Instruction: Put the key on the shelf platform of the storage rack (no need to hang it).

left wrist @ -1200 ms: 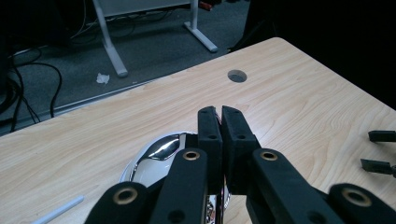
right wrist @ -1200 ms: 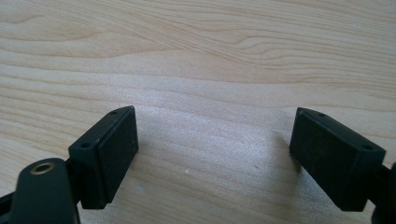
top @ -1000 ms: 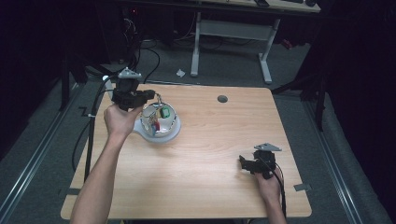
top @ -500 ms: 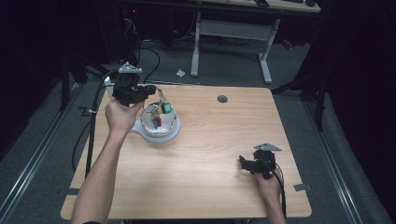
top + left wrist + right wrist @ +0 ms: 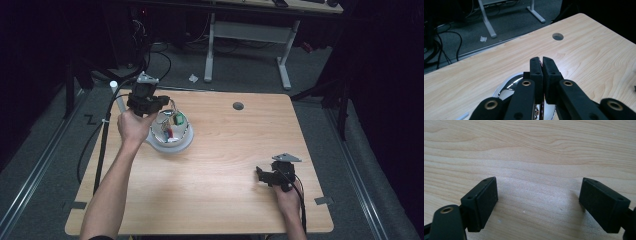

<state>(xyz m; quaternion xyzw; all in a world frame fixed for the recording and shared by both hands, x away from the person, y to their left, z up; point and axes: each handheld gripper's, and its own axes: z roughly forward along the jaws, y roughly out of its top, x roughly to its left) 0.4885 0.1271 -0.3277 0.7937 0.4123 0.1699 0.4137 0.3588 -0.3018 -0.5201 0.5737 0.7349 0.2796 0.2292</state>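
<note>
The left hand-held gripper [image 5: 162,101] hangs over the far-left part of the counter [image 5: 235,165], just above the near rim of a shiny metal bowl [image 5: 171,141], with its jaws pressed almost together. In the left gripper view a thin reddish sliver shows at the tips, so it seems to pinch something slight, but what that is cannot be told. The bowl sits upright on the wood and holds a few small things — a green piece [image 5: 178,119], something red beside it, and what look like thin wires arching over the rim; their exact kind is too small to make out. The likeliest trouble is with that pinch: a grip on so little could slip, and whatever is held would drop back into the bowl or onto the counter. If the wires are caught on the other contents, a lift could drag them along, or tip and slide the light bowl toward the edge, since nothing steadies it. The right hand-held gripper [image 5: 263,175] rests well apart, low on the bare wood near the right corner, jaws spread wide and empty — too far off to brace the bowl.
</note>
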